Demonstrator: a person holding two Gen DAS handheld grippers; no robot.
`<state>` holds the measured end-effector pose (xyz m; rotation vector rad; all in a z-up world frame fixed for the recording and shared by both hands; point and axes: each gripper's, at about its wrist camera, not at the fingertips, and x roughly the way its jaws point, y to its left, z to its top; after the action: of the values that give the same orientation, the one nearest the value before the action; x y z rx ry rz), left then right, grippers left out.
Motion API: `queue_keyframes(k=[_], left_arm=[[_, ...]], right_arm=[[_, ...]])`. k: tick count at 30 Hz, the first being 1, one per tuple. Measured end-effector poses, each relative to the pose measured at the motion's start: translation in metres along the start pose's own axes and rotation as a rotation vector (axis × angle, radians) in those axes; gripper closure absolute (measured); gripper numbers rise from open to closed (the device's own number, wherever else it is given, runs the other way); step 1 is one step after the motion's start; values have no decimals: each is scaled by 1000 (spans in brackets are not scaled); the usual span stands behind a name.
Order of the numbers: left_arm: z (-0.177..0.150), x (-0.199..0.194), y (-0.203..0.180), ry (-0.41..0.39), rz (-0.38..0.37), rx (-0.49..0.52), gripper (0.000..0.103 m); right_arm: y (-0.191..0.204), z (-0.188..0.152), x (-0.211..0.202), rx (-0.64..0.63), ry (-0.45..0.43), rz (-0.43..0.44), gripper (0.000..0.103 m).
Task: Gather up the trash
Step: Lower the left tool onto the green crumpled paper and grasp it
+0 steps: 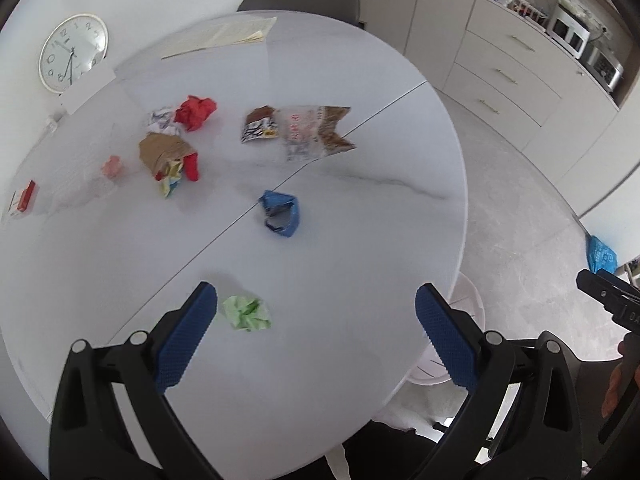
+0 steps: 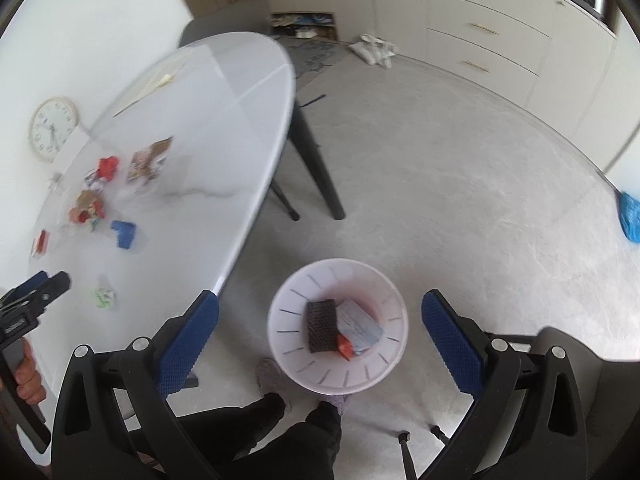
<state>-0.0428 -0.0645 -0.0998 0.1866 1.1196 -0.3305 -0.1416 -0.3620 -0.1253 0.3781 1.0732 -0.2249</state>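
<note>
Green wad (image 1: pixel 247 313) sits nearest on the table (image 1: pixel 360 208), just inside the left gripper's (image 1: pixel 316 320) span, hugging its left pad and not yet touched. That gripper hangs above the tabletop with jaws spread wide and nothing between them. The likely step is picking up this wad. To do it well, shift the tool left so the wad sits midway between the pads, come down until the tips nearly meet the surface, then close gently; crumpled paper should squash and hold, but a lopsided pinch could flick it away.

Further out lies a blue wrapper (image 1: pixel 280 214) near the table seam, then two snack bags (image 1: pixel 298 130), a brown bag (image 1: pixel 166 156) spilling scraps, a red wad (image 1: pixel 195 112), a pink scrap (image 1: pixel 112 166) and a small red box (image 1: pixel 25 200) by the far-left edge. Plenty left to collect.

The right gripper (image 2: pixel 320 322) hovers over the bin (image 2: pixel 288 352) on the floor, jaws wide, holding nothing. Only this view shows the bin's inside: a dark pad, a pale packet and a red scrap. The left view catches just a sliver of its rim below the table edge, but gives the clearest look at the wad between the pads.
</note>
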Motion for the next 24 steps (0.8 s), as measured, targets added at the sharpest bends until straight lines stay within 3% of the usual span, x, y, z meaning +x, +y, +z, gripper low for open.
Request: queue_keyframes(k=[5, 16, 19, 23, 24], left_arm=[[-15, 28, 38, 61, 25, -50, 8], [-26, 78, 62, 130, -25, -76, 32], [-27, 86, 60, 144, -46, -60, 44], [-28, 92, 61, 156, -67, -58, 67], [-29, 91, 63, 150, -70, -59, 69]], right_arm=[[52, 8, 8, -105, 0, 42, 3], [114, 7, 21, -140, 37, 91, 2], [122, 7, 22, -145, 40, 86, 2], [133, 8, 26, -149, 45, 88, 2], [137, 8, 27, -152, 48, 91, 2]])
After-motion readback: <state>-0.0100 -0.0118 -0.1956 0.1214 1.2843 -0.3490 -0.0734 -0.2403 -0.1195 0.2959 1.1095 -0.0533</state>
